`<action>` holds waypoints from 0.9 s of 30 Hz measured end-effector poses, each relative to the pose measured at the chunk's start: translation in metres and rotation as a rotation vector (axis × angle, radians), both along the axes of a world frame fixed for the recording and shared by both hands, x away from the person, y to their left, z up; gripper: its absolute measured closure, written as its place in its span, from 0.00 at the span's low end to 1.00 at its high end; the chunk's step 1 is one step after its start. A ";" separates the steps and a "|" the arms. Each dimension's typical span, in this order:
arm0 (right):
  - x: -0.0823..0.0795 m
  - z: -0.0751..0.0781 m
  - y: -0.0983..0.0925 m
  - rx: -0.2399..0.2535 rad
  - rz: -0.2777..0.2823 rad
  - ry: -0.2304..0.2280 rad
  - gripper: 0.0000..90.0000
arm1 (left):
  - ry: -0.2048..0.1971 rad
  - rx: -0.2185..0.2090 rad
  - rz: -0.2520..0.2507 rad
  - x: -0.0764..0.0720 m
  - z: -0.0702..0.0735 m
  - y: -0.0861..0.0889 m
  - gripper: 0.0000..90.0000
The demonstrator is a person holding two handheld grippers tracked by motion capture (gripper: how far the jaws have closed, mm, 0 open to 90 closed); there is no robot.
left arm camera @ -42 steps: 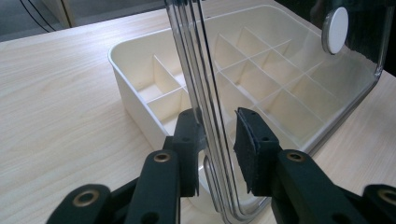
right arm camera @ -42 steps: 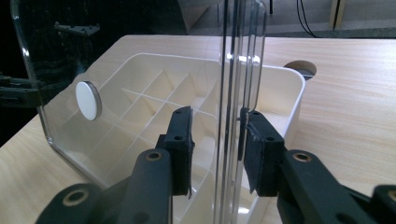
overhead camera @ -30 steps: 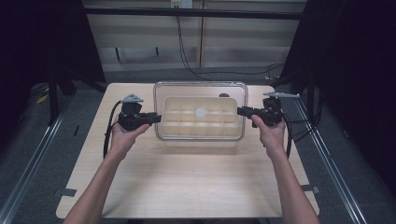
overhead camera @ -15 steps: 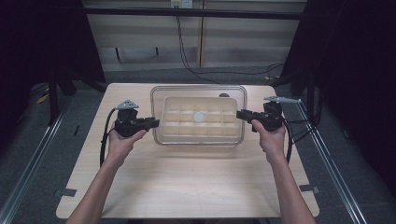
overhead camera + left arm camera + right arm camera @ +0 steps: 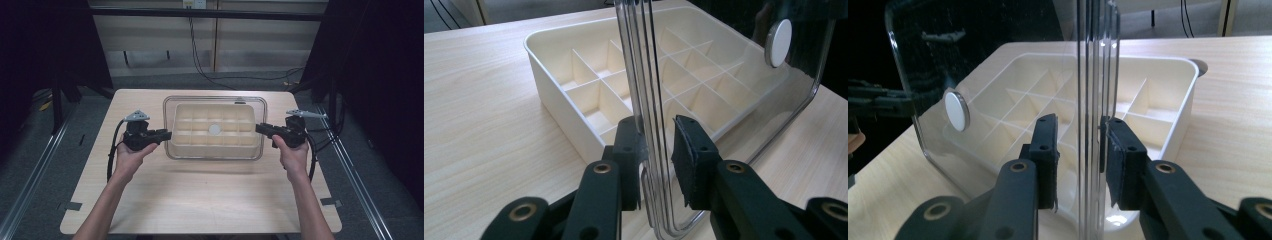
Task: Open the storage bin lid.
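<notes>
Hands hold a clear lid (image 5: 215,150) level above a cream divided tray (image 5: 214,129) near the bench's (image 5: 200,200) far edge. Left gripper (image 5: 167,133) and right gripper (image 5: 260,128) each pinch a lid end. Next, likely lowering it evenly onto the tray.

Overhead light brightens the table (image 5: 200,200) against dark surroundings; glare streaks the clear lid (image 5: 644,75); near jaws blur.
</notes>
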State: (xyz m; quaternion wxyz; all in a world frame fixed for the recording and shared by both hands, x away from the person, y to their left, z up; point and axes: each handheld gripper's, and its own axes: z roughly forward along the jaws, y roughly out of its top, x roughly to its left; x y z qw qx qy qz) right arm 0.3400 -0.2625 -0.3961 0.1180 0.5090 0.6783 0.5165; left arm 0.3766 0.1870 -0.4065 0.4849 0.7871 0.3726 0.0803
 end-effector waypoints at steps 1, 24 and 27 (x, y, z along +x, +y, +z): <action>0.000 0.000 0.000 0.000 0.000 0.000 0.77 | 0.000 0.000 0.000 0.000 0.000 0.000 0.82; -0.024 0.001 0.000 -0.004 0.023 0.025 0.77 | -0.012 0.046 -0.047 -0.025 0.000 0.002 0.82; -0.025 0.001 0.000 -0.013 0.021 0.026 0.76 | -0.010 0.050 -0.050 -0.026 0.000 0.002 0.82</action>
